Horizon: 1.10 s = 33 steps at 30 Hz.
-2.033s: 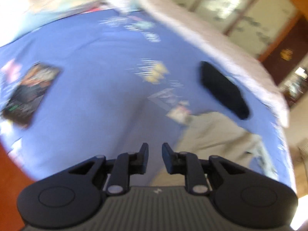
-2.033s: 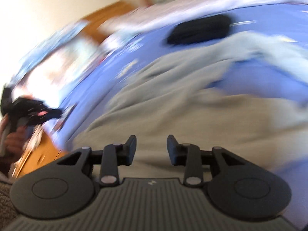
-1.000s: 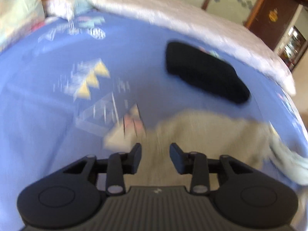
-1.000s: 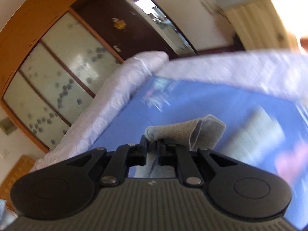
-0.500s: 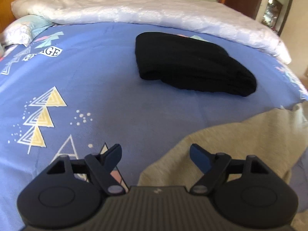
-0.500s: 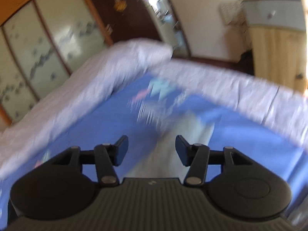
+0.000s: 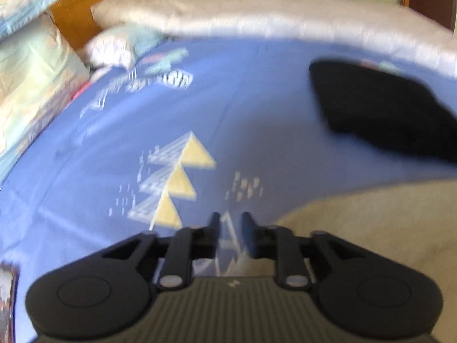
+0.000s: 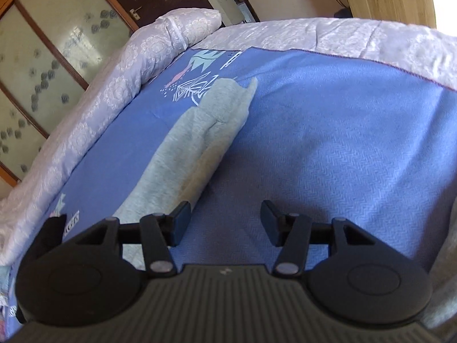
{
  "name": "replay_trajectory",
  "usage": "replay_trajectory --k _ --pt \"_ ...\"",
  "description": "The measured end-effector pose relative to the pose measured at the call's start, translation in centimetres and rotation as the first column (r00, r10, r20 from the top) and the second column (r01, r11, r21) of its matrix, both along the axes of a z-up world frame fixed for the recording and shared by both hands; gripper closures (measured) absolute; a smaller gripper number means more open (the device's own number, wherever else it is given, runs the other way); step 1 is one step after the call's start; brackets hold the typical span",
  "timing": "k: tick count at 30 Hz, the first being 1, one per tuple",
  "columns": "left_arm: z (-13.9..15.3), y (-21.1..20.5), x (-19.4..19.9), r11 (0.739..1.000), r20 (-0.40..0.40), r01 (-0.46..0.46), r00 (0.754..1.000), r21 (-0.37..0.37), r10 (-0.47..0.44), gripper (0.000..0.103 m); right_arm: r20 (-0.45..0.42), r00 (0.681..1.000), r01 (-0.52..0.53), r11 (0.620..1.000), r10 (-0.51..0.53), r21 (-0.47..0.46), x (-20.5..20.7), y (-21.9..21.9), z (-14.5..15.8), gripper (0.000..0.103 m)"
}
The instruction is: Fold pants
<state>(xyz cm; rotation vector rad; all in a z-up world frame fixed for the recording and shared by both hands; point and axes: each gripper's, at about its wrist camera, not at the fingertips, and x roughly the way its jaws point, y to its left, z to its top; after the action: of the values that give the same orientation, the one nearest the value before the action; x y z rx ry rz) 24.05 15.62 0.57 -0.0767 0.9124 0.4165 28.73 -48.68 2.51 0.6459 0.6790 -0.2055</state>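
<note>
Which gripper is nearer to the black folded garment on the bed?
Left. The black garment lies ahead and to the right of the left gripper. The right gripper faces a grey trouser leg; the garment is out of its view.

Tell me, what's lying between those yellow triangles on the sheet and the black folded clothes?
Nothing: the left wrist view shows only bare blue bedsheet between the yellow triangles and the black folded garment.
</note>
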Motion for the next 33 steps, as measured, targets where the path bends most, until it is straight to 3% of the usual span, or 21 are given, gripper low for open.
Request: replay_trajectory --k 2,7,11,14,17,20,22,23,25,26,28,33 --pt "0.4 -0.4 -1.4 1.0 0.019 0.007 1.0 -0.029 -0.007 0.075 0.007 1.0 -0.004 1.0 0.004 0.004 -0.8 0.3 0.7 0.046" --pt "4.2 -0.4 -7.5 0.999 0.141 0.029 0.99 -0.041 -0.023 0.072 0.138 0.99 0.027 0.999 -0.02 -0.045 -5.6 -1.6 5.0 0.047" --pt "6.2 -2.9 -12.2 0.972 0.171 0.224 0.963 -0.066 -0.21 0.072 0.189 0.975 0.134 0.988 -0.118 -0.074 -12.4 -5.3 6.8 0.047" --pt "5.9 -5.7 -15.4 0.923 0.158 0.369 0.923 -0.109 -0.35 0.064 0.19 0.956 0.232 0.972 -0.223 -0.025 -17.5 -8.0 6.1 0.046" --pt "4.4 -8.2 -17.5 0.872 0.122 0.454 0.891 -0.182 -0.438 0.063 0.146 0.942 0.297 0.953 -0.303 0.059 -20.3 -10.0 4.0 0.046" --pt "2.6 -9.8 -18.1 0.859 0.053 0.447 0.892 -0.249 -0.449 0.063 0.084 0.933 0.335 0.931 -0.349 0.144 -20.2 -10.8 1.4 0.046" --pt "1.7 -10.3 -18.2 0.863 0.019 0.423 0.9 -0.275 -0.435 0.063 0.068 0.932 0.338 0.92 -0.357 0.197 -19.2 -10.9 0.2 0.047" --pt "1.6 -10.7 -18.4 0.868 0.004 0.411 0.904 -0.278 -0.427 0.063 0.063 0.93 0.342 0.913 -0.363 0.221 -18.5 -10.8 -0.4 0.051" --pt "1.0 -10.8 -18.4 0.875 -0.012 0.393 0.911 -0.283 -0.413 0.063 0.071 0.934 0.322 0.911 -0.35 0.257 -17.0 -10.6 -0.8 0.077" --pt "1.0 -10.7 -18.2 0.878 -0.019 0.383 0.914 -0.286 -0.404 0.063 0.067 0.937 0.312 0.909 -0.342 0.276 -16.2 -10.6 -1.0 0.094" --pt "1.1 -10.5 -18.1 0.884 -0.023 0.364 0.922 -0.293 -0.387 0.063 0.081 0.928 0.33 0.901 -0.365 0.282 -16.1 -10.6 0.0 0.096" --pt "1.3 -10.4 -18.3 0.886 -0.023 0.361 0.923 -0.289 -0.384 0.063 0.308 0.876 0.312 0.923 -0.372 0.226 -19.8 -9.5 7.9 0.097"
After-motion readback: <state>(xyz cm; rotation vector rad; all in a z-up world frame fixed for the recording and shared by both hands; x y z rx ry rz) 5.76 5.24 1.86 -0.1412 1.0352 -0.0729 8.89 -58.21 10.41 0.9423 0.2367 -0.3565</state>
